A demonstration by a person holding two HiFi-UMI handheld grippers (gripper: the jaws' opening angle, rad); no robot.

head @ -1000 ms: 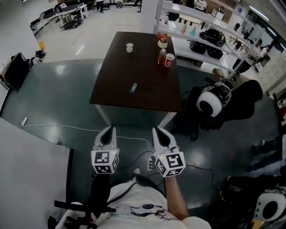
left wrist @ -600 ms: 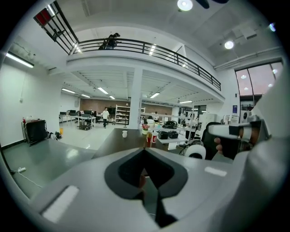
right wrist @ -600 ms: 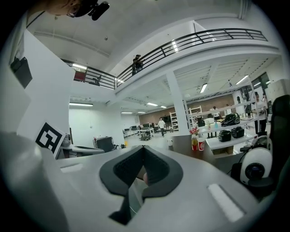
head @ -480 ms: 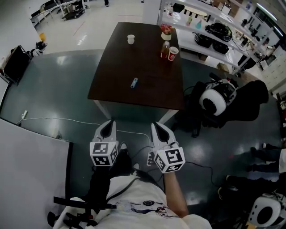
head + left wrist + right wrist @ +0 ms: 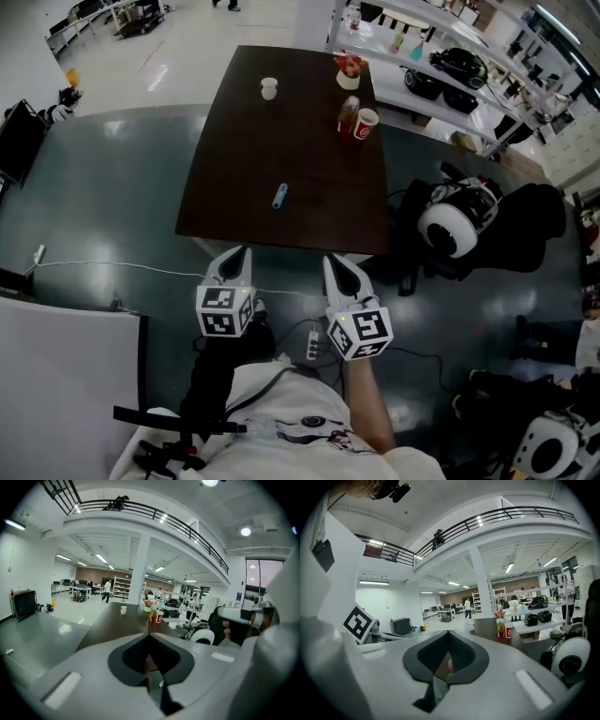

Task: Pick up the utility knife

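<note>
The white left gripper point(image 5: 240, 255) and white right gripper point(image 5: 331, 262) each have their 2 jaws pressed together on nothing, just off the near edge of the dark brown rectangular table point(image 5: 225, 150). The small blue utility knife point(image 5: 279, 195) lies mid-table, apart from both.

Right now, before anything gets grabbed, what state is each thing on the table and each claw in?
utility knife, lying flat on the table, untouched.
left claw, shut, empty, apart from the knife.
right claw, shut, empty, apart from the knife.
red cup, upright.
bottle, upright, beside the red cup.
white cup, upright, at the table's far end.
</note>
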